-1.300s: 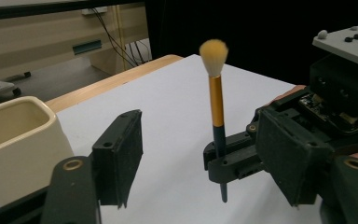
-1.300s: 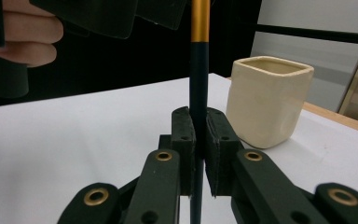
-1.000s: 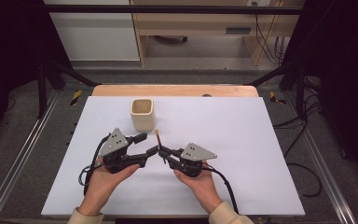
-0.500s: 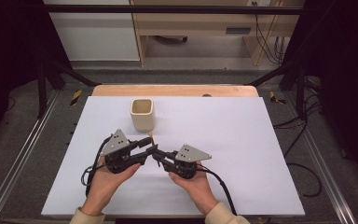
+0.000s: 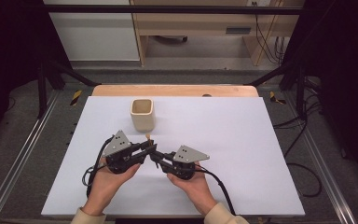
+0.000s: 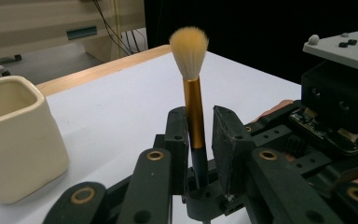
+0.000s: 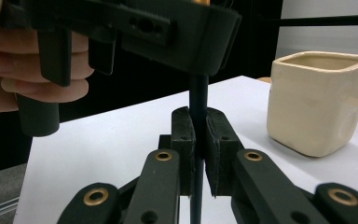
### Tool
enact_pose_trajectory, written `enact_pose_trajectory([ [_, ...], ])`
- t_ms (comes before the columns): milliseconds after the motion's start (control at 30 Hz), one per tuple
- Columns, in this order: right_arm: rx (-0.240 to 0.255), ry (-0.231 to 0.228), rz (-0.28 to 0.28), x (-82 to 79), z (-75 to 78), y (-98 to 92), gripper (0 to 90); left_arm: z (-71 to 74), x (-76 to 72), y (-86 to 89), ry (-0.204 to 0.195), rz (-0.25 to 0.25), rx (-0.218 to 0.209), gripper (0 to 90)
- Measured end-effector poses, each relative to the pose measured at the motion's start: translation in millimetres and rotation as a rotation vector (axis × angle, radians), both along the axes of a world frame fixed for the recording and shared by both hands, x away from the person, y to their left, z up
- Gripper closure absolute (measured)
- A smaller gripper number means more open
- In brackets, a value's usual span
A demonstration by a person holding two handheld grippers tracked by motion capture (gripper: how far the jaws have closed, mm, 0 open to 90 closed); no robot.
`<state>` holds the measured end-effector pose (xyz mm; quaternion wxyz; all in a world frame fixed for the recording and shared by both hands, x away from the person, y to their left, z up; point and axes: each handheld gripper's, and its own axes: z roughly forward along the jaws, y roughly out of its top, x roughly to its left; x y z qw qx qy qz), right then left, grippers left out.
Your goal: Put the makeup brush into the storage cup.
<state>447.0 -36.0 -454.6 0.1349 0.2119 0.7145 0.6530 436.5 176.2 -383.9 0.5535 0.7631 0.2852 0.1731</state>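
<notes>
A white sheet (image 5: 261, 154) covers the table, with a wooden edge (image 5: 175, 90) showing at its far side. A cream square cup (image 5: 142, 114) stands upright on the sheet, left of centre. Near the person's side, the left gripper (image 5: 144, 148) and the right gripper (image 5: 154, 156) point toward each other, tips meeting just in front of the cup. A small tan brush tip (image 5: 148, 136) rises at that meeting point, apart from the cup. Each gripper carries a grey three-cornered plate and trails a black cable. Both hands grip the bodies from below.
</notes>
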Motion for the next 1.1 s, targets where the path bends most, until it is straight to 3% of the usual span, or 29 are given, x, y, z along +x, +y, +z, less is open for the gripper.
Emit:
enact_pose_trajectory([
  [400,-0.006,-0.011,-0.006,0.3,1.8,-0.9,79.4,-0.6,-2.3,-2.7,-0.005,-0.017,0.008,83.0],
  [500,-0.023,-0.021,-0.023,0.4,3.3,-0.7,64.2,1.0,-3.2,-1.9,-0.014,-0.010,0.007,83.1],
  [600,-0.056,0.021,-0.050,0.8,6.5,-0.4,42.7,3.1,-3.0,2.2,-0.029,0.006,0.008,83.1],
  [700,-0.081,0.019,-0.088,1.8,7.3,-2.2,28.2,4.4,-2.1,7.5,-0.037,0.027,0.006,83.1],
  [833,-0.115,0.032,-0.119,3.6,9.0,-6.0,17.8,5.7,-0.1,16.3,-0.041,0.054,0.002,83.1],
  [1100,-0.166,0.039,-0.177,6.2,15.9,-28.1,6.8,10.1,2.4,33.2,-0.062,0.114,-0.009,83.1],
])
